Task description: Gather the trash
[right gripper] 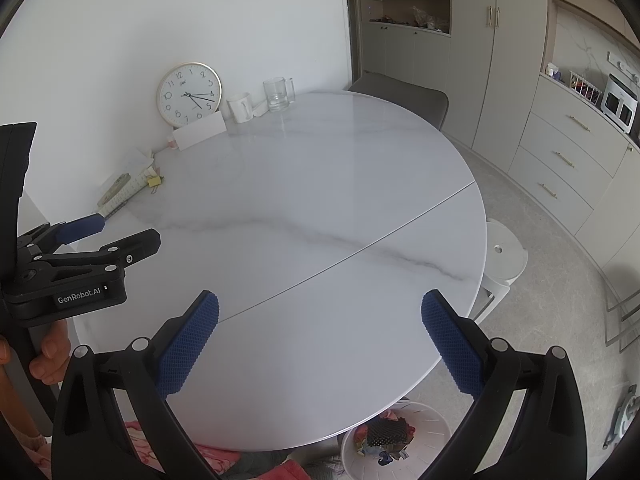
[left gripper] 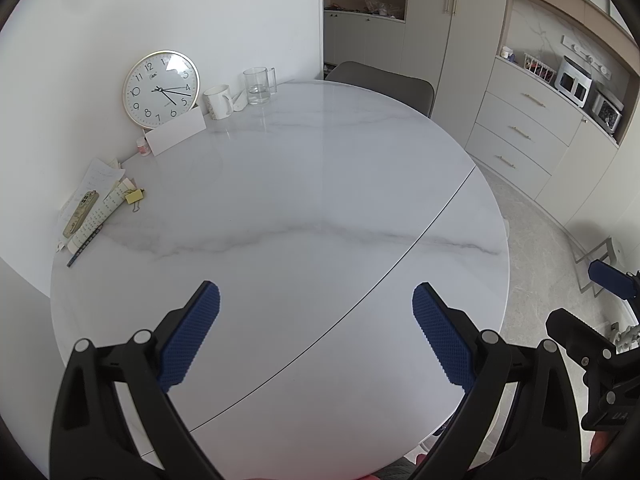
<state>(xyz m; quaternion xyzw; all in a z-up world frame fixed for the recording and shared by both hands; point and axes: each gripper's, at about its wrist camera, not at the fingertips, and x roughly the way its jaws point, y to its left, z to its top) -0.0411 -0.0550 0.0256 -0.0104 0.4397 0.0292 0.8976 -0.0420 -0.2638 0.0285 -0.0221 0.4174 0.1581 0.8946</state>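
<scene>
My left gripper [left gripper: 316, 300] is open and empty above the near part of the round white marble table [left gripper: 320, 184]. My right gripper [right gripper: 320, 312] is open and empty above the table's near edge [right gripper: 320, 216]. The left gripper also shows from the side in the right wrist view [right gripper: 120, 232]. A white waste bin [right gripper: 432, 452] holding colourful scraps stands on the floor under the table's near edge, below my right gripper. No loose trash shows on the table's middle.
Against the wall stand a clock [left gripper: 161, 88], a white card [left gripper: 175, 135], a white mug [left gripper: 218, 102] and a glass mug [left gripper: 259, 85]. Papers, a phone and a yellow clip [left gripper: 135, 197] lie at the left. A grey chair [left gripper: 384, 84], a white stool [right gripper: 505, 254] and cabinets [left gripper: 520, 132] surround the table.
</scene>
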